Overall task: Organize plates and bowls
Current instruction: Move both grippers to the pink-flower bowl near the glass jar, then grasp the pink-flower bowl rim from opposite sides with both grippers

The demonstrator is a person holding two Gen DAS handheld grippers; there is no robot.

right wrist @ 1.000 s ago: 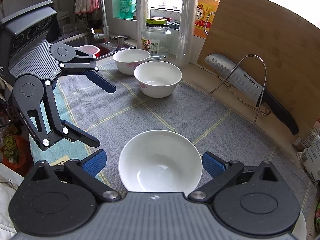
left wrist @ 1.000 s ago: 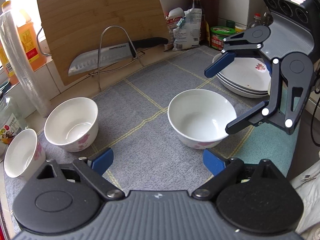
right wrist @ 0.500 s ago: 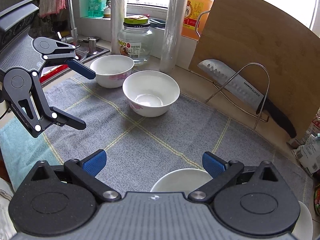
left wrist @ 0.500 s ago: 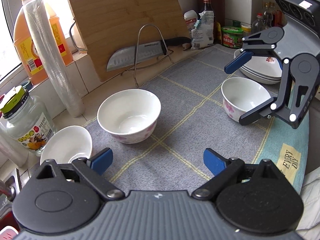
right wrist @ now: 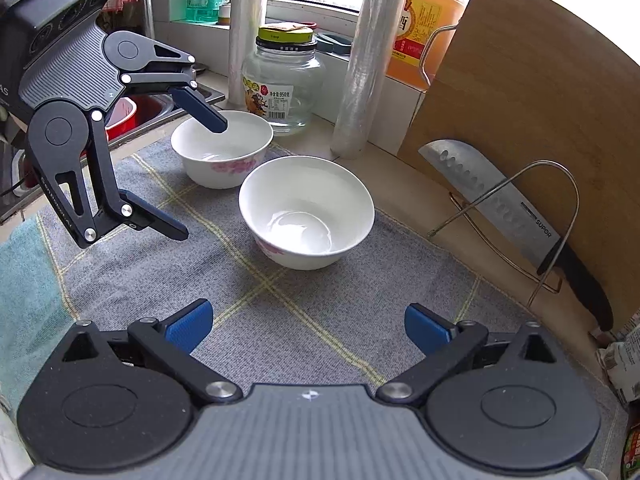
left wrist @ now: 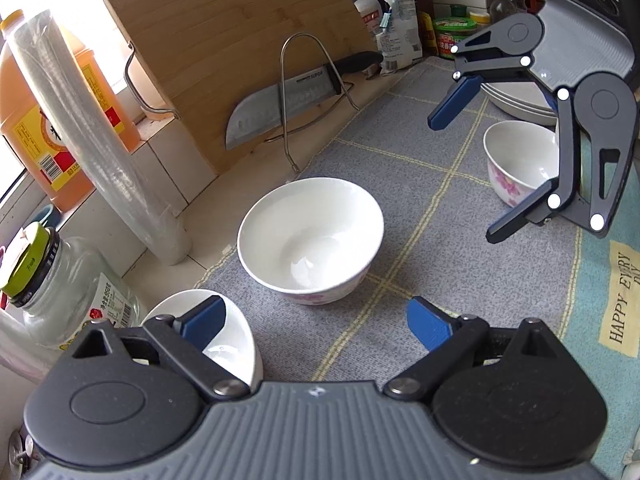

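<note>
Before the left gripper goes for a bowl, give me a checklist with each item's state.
1. Left gripper open, nothing between its fingers: ok.
2. Right gripper open and empty: ok.
3. Bowl by the glass jar upright and empty: ok. The left gripper's upper finger shows in front of its rim; contact: cannot tell.
4. Middle bowl upright, apart from the bowl by the jar: ok.
5. Third bowl upright on the mat beside the stacked plates: ok; partly hidden by the right gripper.
6. Knife resting in its wire rack, off the mat: ok.
</note>
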